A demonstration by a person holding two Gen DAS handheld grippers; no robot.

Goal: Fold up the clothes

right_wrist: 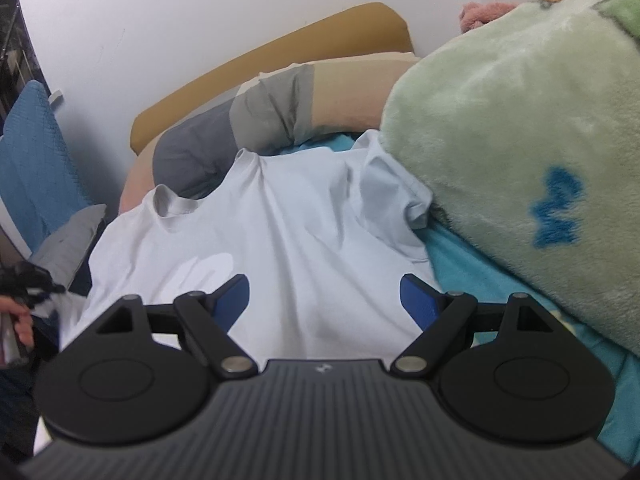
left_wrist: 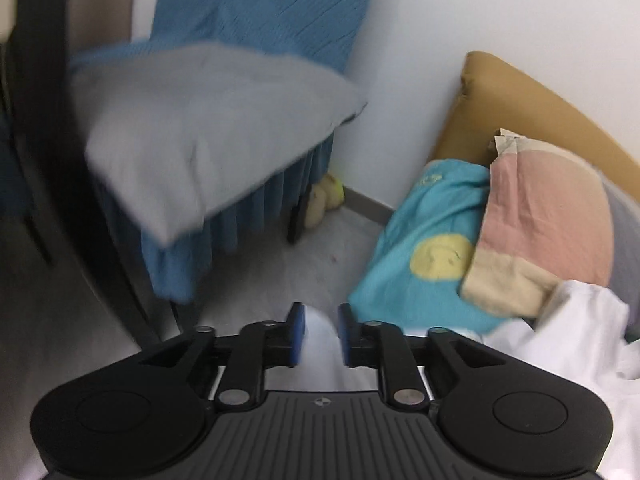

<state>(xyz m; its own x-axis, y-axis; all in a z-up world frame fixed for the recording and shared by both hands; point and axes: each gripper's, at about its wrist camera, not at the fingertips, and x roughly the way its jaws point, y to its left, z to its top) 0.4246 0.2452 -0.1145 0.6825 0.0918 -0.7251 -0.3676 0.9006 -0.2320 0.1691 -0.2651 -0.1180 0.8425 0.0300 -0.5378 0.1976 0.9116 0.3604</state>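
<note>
Pale blue T-shirt spread front-up on a turquoise bedsheet, collar end toward a yellow headboard, hem end under the right camera. One short sleeve bunched against a green plush blanket; a long grey, tan and pink pillow lying just past the collar.

Right gripper hovering low over the lower middle of the shirt, blue pads spread wide, nothing between them. Left gripper narrowed to a small gap, with a tongue of pale cloth running up between the pads; no visible pinch, so judged not gripping. Same gripper also visible at the far left edge of the right view, a person's fingers wrapped on its handle beside the shirt's edge.

Step, as judged: early, shirt laid out but no fold made, wrinkles fanning from the collar. Next move likely to call for both grippers to pinch one side, near shoulder and hem, and carry it across the middle, after freeing the sleeve from the blanket.

Hard to make out: left view heavily motion-blurred; a grey cushion on a blue-covered chair smeared. Shirt's hem hidden under the gripper bodies; far sleeve out of sight; a pale chest print barely legible.
</note>
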